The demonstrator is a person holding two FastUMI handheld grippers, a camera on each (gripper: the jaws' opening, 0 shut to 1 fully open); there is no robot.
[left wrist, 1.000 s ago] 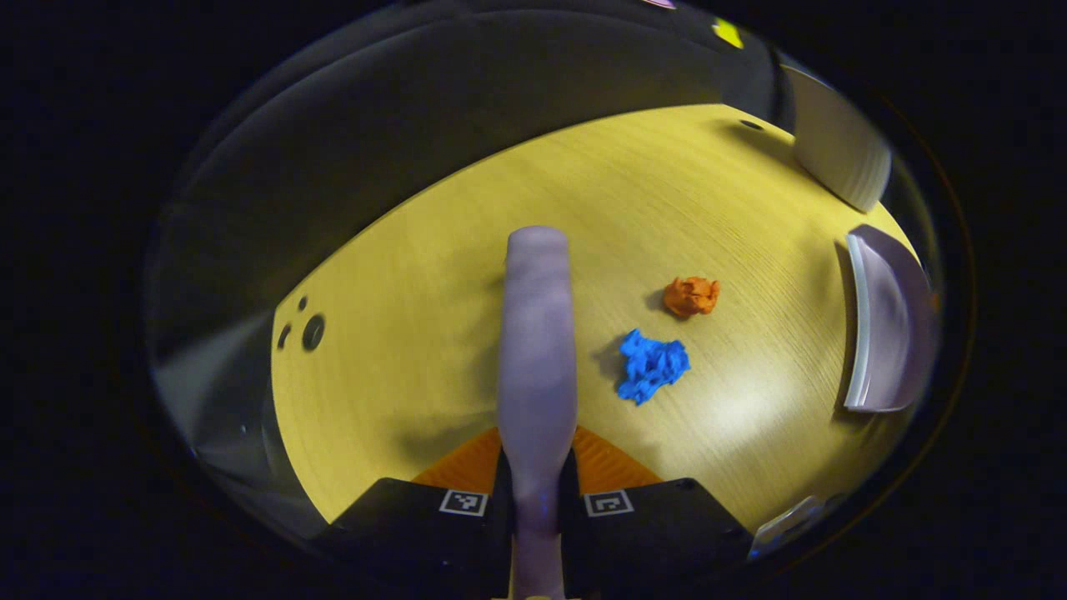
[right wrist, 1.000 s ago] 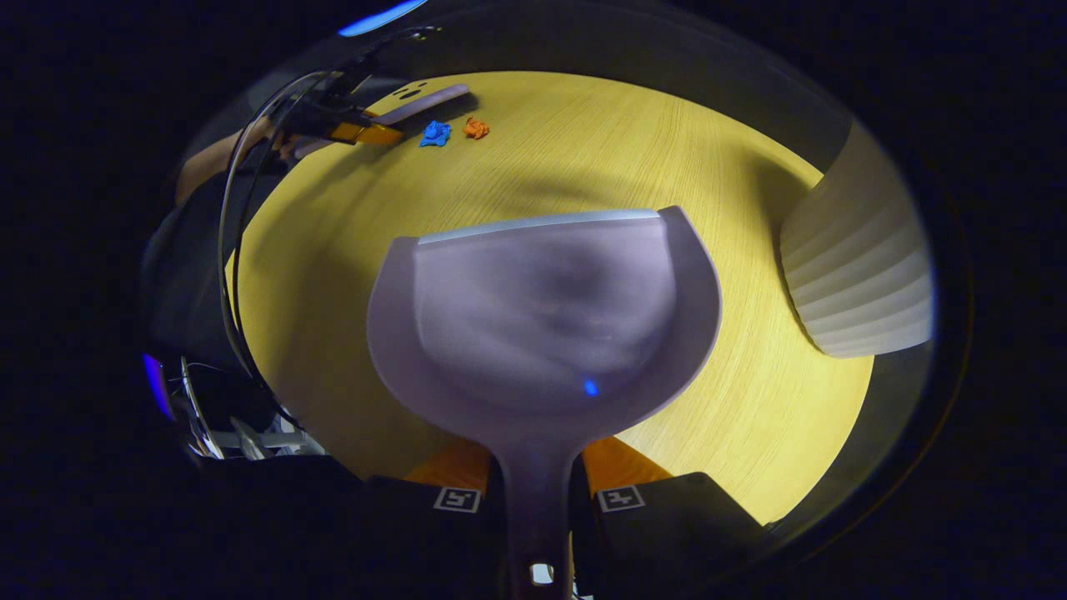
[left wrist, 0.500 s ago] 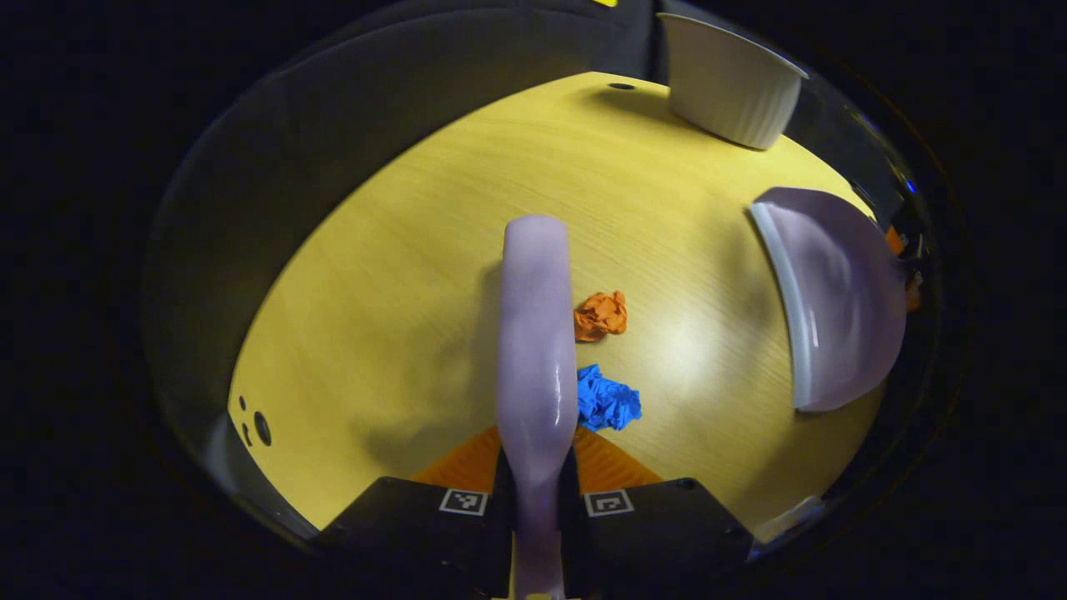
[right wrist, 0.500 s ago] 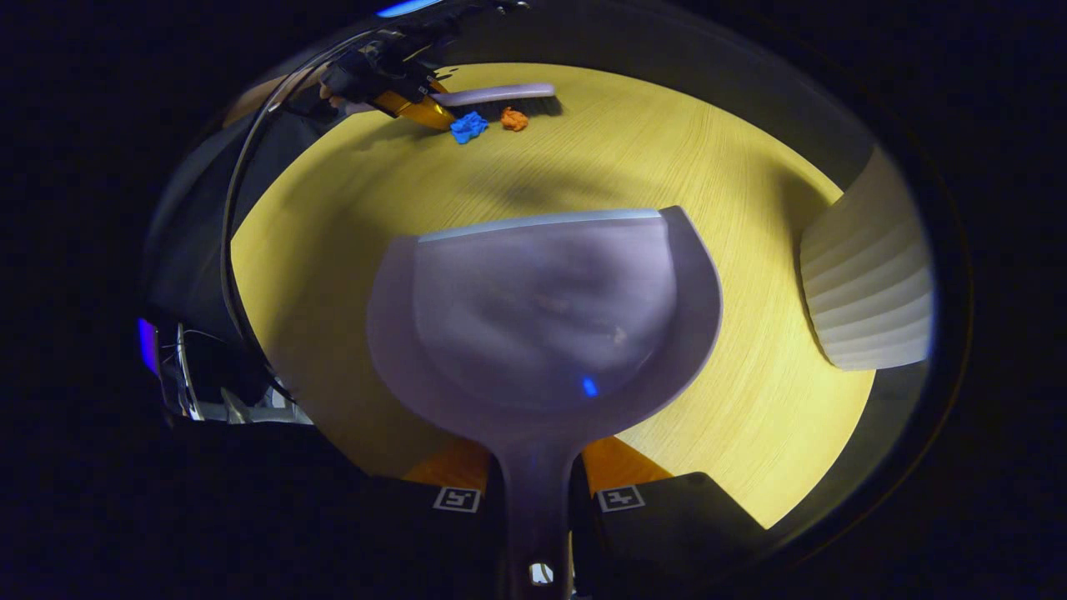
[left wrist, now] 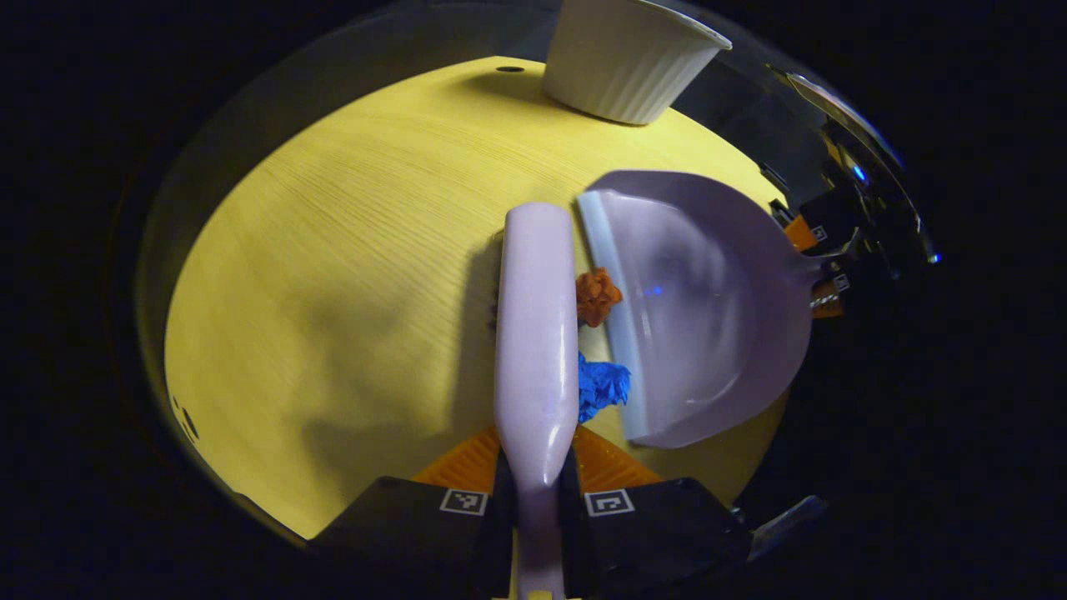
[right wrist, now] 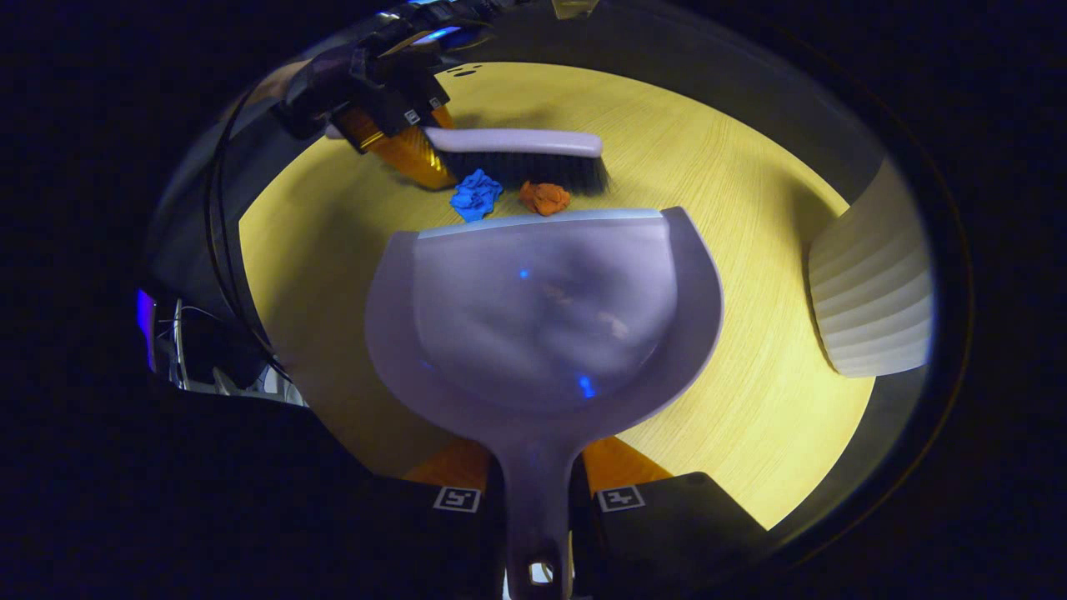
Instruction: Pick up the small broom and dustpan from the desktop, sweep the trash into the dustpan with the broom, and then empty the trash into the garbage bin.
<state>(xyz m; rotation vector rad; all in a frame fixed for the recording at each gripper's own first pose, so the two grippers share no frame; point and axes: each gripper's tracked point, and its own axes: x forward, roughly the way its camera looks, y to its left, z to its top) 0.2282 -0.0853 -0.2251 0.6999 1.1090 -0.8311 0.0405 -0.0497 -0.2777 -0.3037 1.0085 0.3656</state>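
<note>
- Your left gripper (left wrist: 538,500) pinched the broom (left wrist: 536,333) by its handle, both fingers pressed on the smooth lilac plastic. That glossy handle looked slippery, so a firm hold low on the neck was right.
- Your right gripper (right wrist: 538,500) was clamped the same way on the stem of the dustpan (right wrist: 542,317), a stiff, light shell whose front lip lay at the desktop (left wrist: 350,250).
- The orange paper wad (left wrist: 597,297) and the blue paper wad (left wrist: 602,385) sat between bristles and lip, the orange one touching the lip. Both looked crumpled and feather-light, likely to roll or skip.
- The white ribbed garbage bin (left wrist: 625,58) stood at the far edge, well apart from the trash.
</note>
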